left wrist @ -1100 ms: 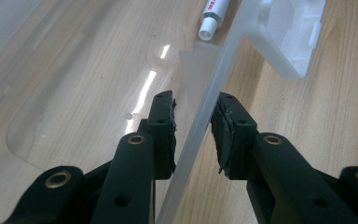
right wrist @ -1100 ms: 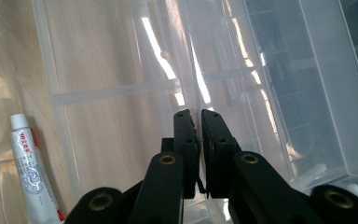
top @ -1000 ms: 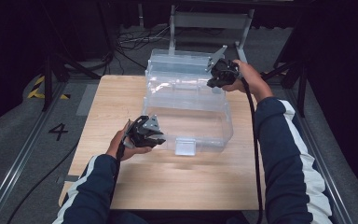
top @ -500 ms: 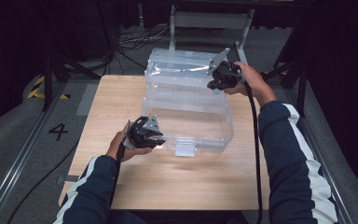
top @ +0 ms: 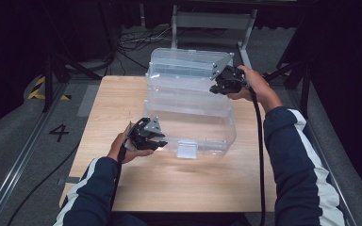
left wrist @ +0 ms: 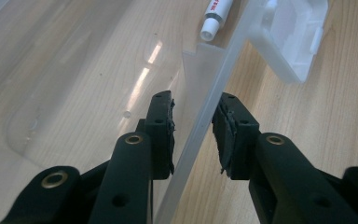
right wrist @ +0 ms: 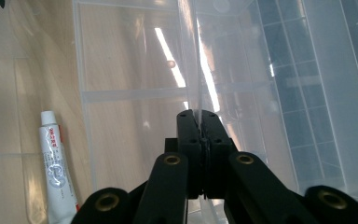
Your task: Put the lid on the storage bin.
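Note:
A clear plastic box [top: 193, 115] stands on the wooden table [top: 122, 94] with its lid [top: 188, 63] tipped up at the back. My left gripper [top: 156, 141] is open at the box's front left corner. In the left gripper view its jaws straddle the box's thin front wall [left wrist: 200, 126], one inside and one outside, with gaps on both sides. My right gripper [top: 218, 88] is at the back right of the box, shut on the clear rim [right wrist: 192, 60] between box and lid. A white tube [right wrist: 56, 172] lies on the box floor; its cap end [left wrist: 214, 18] lies beyond the left jaws.
The box's front latch [top: 187, 149] hangs at the middle of the front wall, also seen as a clear tab [left wrist: 291, 32]. A metal frame [top: 212, 21] stands behind the table. Bare wood lies left of and in front of the box.
The right gripper has come slightly lower and nearer with the rim in its jaws. The left gripper has hardly moved.

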{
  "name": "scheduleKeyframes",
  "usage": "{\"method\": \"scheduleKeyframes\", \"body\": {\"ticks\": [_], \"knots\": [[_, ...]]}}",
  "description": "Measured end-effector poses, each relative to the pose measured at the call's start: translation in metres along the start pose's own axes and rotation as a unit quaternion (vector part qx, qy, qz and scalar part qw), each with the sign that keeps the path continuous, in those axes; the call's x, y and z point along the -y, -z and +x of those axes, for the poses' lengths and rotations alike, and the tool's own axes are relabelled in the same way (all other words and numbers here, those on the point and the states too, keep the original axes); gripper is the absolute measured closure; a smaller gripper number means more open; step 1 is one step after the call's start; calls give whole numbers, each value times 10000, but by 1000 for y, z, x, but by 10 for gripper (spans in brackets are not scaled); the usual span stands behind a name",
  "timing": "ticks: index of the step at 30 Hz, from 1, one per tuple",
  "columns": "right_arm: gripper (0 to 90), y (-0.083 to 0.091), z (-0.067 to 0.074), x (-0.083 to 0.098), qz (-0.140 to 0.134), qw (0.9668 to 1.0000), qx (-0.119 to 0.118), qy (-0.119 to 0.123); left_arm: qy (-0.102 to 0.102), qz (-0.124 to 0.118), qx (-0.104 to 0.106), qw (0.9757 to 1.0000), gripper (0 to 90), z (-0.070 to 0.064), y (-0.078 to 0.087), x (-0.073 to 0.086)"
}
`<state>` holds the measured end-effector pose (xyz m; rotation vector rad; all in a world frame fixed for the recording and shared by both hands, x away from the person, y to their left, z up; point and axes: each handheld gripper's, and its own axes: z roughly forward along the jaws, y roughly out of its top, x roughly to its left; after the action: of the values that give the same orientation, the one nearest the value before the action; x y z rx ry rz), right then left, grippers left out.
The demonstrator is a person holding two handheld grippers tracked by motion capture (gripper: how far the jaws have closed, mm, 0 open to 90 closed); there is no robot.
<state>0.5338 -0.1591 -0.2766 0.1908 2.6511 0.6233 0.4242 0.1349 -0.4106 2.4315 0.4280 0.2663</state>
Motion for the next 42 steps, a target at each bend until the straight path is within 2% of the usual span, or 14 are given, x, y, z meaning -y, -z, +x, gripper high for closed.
{"method": "scheduleKeyframes", "body": {"ticks": [22, 31, 34, 35, 36, 37, 38, 42], "knots": [[891, 9, 17, 2, -98, 9999, -13, 64, -4, 51, 15, 10000, 682, 0, 0, -1], [887, 12, 27, 3, -121, 9999, 12, 62, -125, 232, -79, 9996, 674, -1, -1, -4], [884, 12, 30, 4, -146, 9998, 60, 88, -190, 363, -120, 9991, 674, -2, -1, -6], [883, 12, 31, 4, -145, 9998, 66, 73, -318, 655, -172, 9972, 675, -3, -3, -10], [883, 12, 32, 4, -156, 9998, 86, 88, -402, 818, -207, 9956, 676, -4, -3, -12], [883, 12, 32, 4, -156, 9998, 86, 88, -402, 818, -207, 9956, 676, -4, -3, -12], [882, 13, 32, 5, -162, 9998, 99, 95, -445, 930, -230, 9944, 676, -4, -4, -14], [878, 13, 34, 7, -235, 9996, 130, 61, -415, 1002, -135, 9940, 691, -2, -4, -15]]}}
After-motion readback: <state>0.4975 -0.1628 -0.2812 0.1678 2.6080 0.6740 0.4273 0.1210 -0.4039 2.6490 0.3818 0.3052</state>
